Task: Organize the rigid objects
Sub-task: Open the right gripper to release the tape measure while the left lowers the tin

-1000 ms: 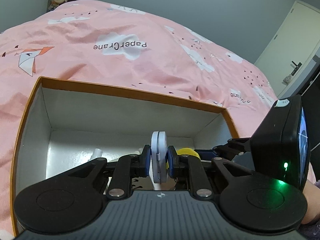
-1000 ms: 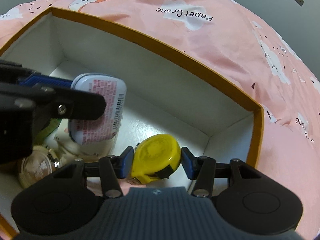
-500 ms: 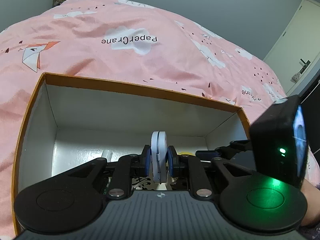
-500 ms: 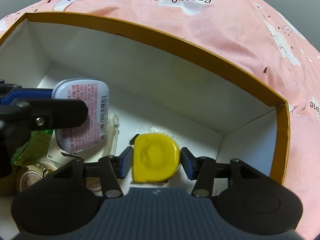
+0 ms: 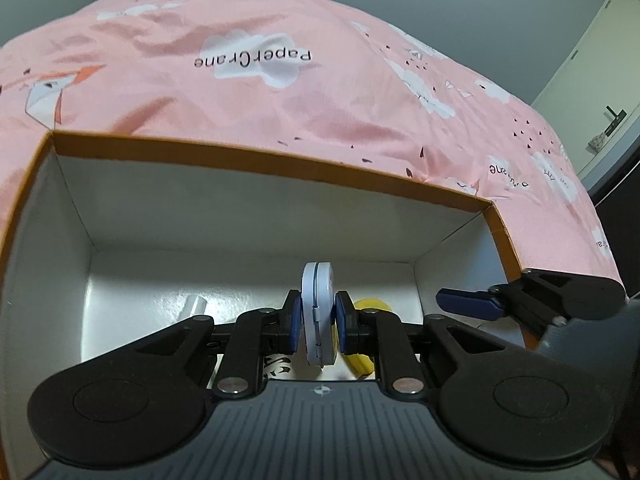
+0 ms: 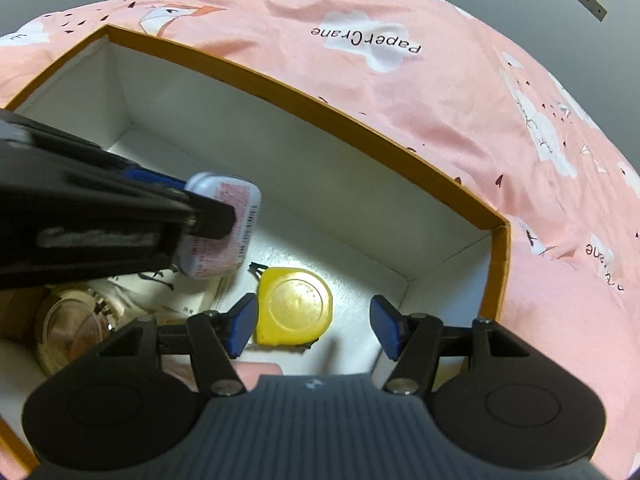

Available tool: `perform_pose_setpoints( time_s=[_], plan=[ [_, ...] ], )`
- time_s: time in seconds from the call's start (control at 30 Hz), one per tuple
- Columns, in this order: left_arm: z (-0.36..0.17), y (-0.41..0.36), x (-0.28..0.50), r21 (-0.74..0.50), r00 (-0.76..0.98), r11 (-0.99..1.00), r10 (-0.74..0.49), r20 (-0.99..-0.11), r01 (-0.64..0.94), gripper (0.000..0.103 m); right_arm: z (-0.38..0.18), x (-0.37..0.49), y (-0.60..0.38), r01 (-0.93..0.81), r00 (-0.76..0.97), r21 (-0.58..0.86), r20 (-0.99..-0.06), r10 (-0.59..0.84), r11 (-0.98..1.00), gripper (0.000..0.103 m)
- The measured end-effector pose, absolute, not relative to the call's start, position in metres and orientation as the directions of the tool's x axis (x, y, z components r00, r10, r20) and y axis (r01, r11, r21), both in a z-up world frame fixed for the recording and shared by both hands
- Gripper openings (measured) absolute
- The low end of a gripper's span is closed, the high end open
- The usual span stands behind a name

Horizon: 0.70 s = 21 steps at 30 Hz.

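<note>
An orange-rimmed cardboard box (image 5: 280, 158) (image 6: 304, 94) with white inner walls sits on the pink bedcover. My left gripper (image 5: 318, 320) is shut on a small pale blue tin (image 5: 318, 312), held on edge above the box floor. In the right wrist view the same tin (image 6: 228, 236) shows its pink label behind the left gripper's black finger. My right gripper (image 6: 314, 326) is opening. A yellow tape measure (image 6: 296, 306) lies on the box floor between its jaws, near the left pad, with a gap on the right side.
A pink "PaperCrane" bedcover (image 5: 256, 92) surrounds the box. Inside the box at the left lie a clear round lid or jar (image 6: 72, 328), printed packets and a white tube (image 5: 192, 306). A door (image 5: 600, 80) stands at the far right.
My right gripper's jaws have spread apart and let go of the yellow tape measure, which now lies on the box floor. The left gripper has sunk a little into the box with the tin.
</note>
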<state>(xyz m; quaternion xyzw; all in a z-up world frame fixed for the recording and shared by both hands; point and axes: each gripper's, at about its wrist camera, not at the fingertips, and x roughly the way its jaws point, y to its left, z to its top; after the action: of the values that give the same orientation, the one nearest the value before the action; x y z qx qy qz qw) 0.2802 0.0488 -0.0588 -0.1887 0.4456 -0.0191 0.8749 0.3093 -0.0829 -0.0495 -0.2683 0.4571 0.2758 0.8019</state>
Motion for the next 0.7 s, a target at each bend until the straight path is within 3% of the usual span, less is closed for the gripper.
perform_pose_setpoints(
  time_s=[0.33, 0.53, 0.63, 0.7],
  plan=[
    [-0.069, 0.045, 0.285, -0.398, 0.575, 0.909, -0.259, -0.776, -0.128, 0.020, -0.051, 0.301, -0.090, -0.699, 0.449, -0.208, -0.872, 0.194, 0.685, 0.063],
    [-0.074, 0.045, 0.284, -0.373, 0.560, 0.914, -0.228, -0.796, -0.159, 0.021, -0.052, 0.299, -0.094, -0.687, 0.449, -0.201, -0.873, 0.190, 0.699, 0.063],
    [-0.070, 0.044, 0.282, -0.329, 0.567, 0.930, -0.184, -0.803, -0.165, 0.032, -0.053, 0.297, -0.094, -0.687, 0.450, -0.201, -0.872, 0.191, 0.699, 0.063],
    [-0.066, 0.043, 0.279, -0.306, 0.585, 0.938, -0.159, -0.795, -0.162, 0.046, -0.053, 0.295, -0.095, -0.686, 0.451, -0.199, -0.872, 0.194, 0.700, 0.063]
  ],
)
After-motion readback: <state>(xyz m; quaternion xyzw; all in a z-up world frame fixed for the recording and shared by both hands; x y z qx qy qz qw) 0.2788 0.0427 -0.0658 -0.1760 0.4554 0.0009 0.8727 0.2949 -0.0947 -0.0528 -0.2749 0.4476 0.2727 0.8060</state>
